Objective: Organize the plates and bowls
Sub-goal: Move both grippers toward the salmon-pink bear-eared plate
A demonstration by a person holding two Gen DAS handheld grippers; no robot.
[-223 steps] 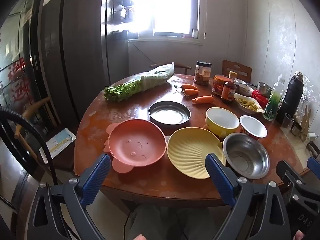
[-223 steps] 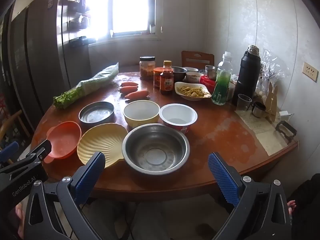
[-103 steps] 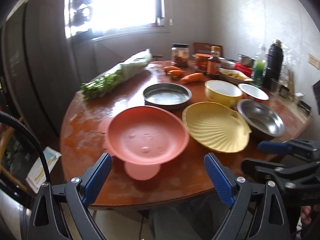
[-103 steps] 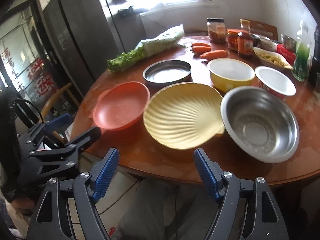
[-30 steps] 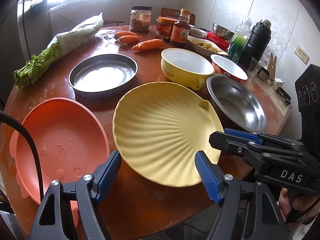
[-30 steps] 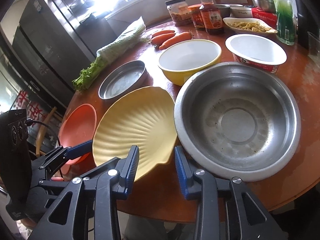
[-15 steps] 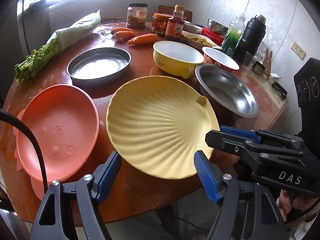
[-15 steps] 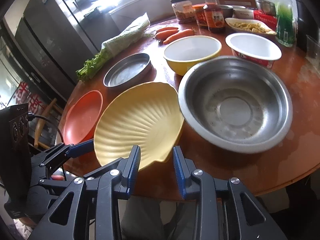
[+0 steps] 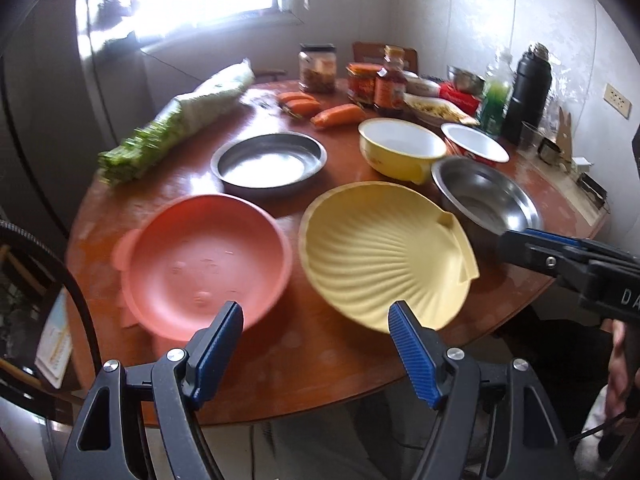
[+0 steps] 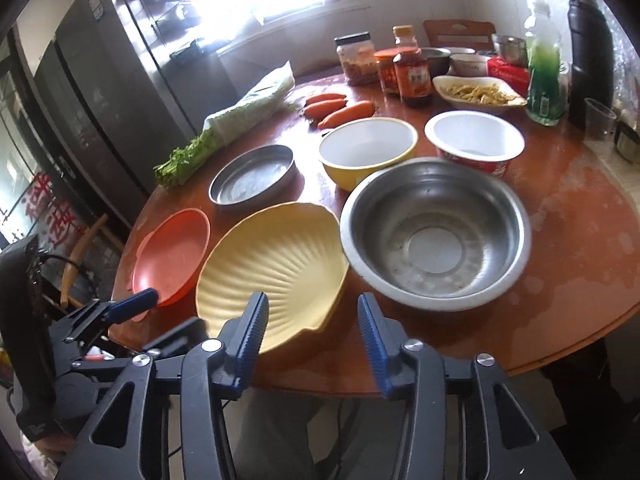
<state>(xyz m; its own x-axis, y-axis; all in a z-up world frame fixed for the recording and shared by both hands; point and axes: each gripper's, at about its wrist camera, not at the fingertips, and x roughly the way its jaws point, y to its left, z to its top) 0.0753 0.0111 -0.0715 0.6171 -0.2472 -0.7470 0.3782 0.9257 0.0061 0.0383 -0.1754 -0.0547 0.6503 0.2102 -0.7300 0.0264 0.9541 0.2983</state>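
A yellow shell-shaped plate (image 9: 384,252) (image 10: 272,268) lies near the table's front edge, between a pink plate (image 9: 204,252) (image 10: 172,252) and a steel bowl (image 9: 484,196) (image 10: 436,232). My right gripper (image 10: 312,328) hovers at the shell plate's hinged near edge. Its jaws are opening, and the pads stand clear of the rim with nothing gripped. My left gripper (image 9: 316,344) is wide open and empty above the front edge, between the pink and yellow plates. Behind these sit a steel pan (image 9: 268,160), a yellow bowl (image 9: 400,148) and a white bowl (image 9: 476,144).
Bagged greens (image 9: 180,120), carrots (image 9: 336,114), jars and a sauce bottle (image 9: 390,88), a food dish, a green bottle and a black flask (image 9: 528,92) crowd the back of the round table (image 9: 320,360). A refrigerator stands on the left, and a person's hand shows at the far right.
Both grippers have drawn back and risen from the table. The right jaws, nearly shut at the shell plate's edge before, have spread apart.
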